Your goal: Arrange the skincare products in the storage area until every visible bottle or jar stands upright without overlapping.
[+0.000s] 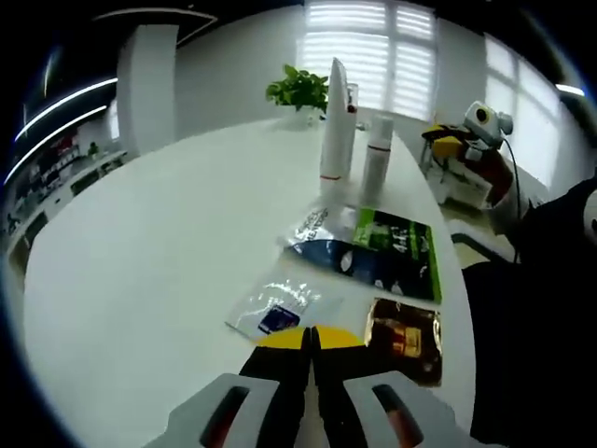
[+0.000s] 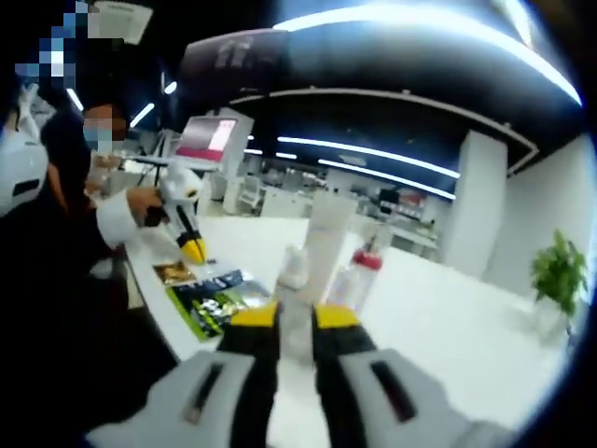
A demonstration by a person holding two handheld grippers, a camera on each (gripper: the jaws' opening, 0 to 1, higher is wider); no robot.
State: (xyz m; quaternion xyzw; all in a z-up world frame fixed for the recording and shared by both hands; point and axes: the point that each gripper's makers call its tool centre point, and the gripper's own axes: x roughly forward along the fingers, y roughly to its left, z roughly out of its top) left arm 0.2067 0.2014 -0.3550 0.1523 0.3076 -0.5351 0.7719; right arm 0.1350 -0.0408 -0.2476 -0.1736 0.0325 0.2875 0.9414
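Standing upright together at the far side of the white round table (image 1: 140,280), the tall white plastic tube (image 1: 336,126) and 2 shorter bottles (image 1: 377,154) looked light, smooth and tippy, best gripped low, while the left gripper (image 1: 310,338) was pressed together and the right gripper (image 2: 296,317) was slightly parted, both empty.

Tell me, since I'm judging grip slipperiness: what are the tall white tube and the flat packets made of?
The tall white tube looks like smooth, matte-to-satin plastic, with an even white surface. The green packet and brown packet seem to be glossy printed film or foil, going by their glare patches. The clear sachet looks like thin transparent plastic.
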